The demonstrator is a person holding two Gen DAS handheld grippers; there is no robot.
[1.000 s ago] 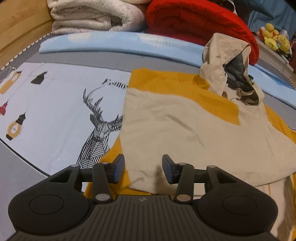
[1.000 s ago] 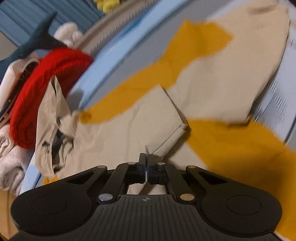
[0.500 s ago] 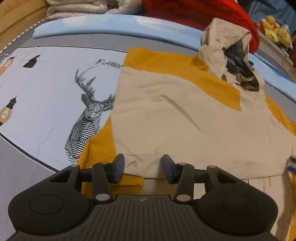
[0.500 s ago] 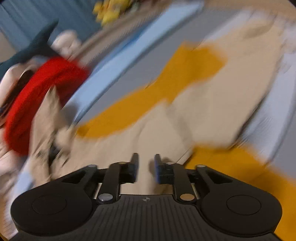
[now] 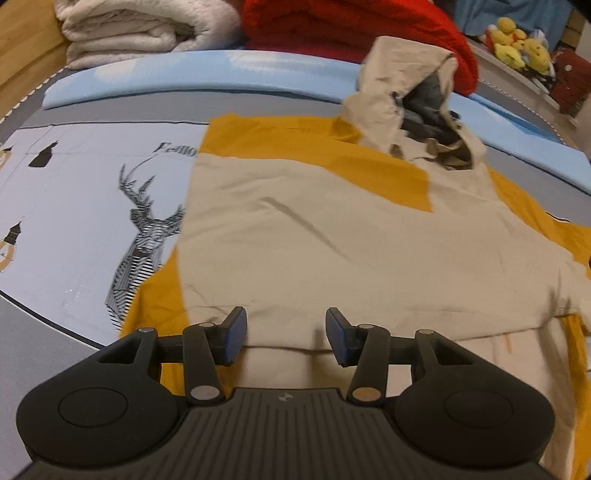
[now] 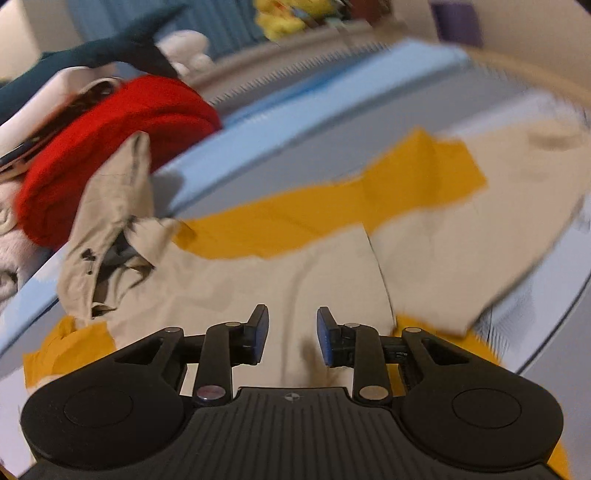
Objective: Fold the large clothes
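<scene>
1. The bed [image 5: 92,206] carries everything here. Its cover is pale with a printed stag and lamps, a grey band round that, and a light blue strip along the far edge.
2. A beige and mustard hooded jacket [image 5: 332,236] lies spread flat across the middle of the bed, reaching toward the right side. Its beige sleeves are folded in over the body, and mustard panels show at the far shoulder and along the near left and right edges.
3. A red blanket [image 5: 354,26] is bundled at the far edge of the bed, behind the jacket. Beside it, toward the far left corner, sits a folded cream blanket [image 5: 147,29].
4. The jacket's hood [image 5: 410,103] stands up crumpled at the far end of the jacket, leaning on the red blanket, with its dark lining showing.
5. The left hand-held gripper [image 5: 282,334] hangs over the near hem of the jacket. Its jaws stand apart and nothing is between the blue pads.
6. The right hand-held gripper [image 6: 290,334] hangs over the folded beige sleeve [image 6: 295,280]. Its jaws are opening, the pads clear of the cloth, which lies flat below them.
7. Yellow soft toys [image 5: 517,40] sit beyond the bed's far right corner.
</scene>
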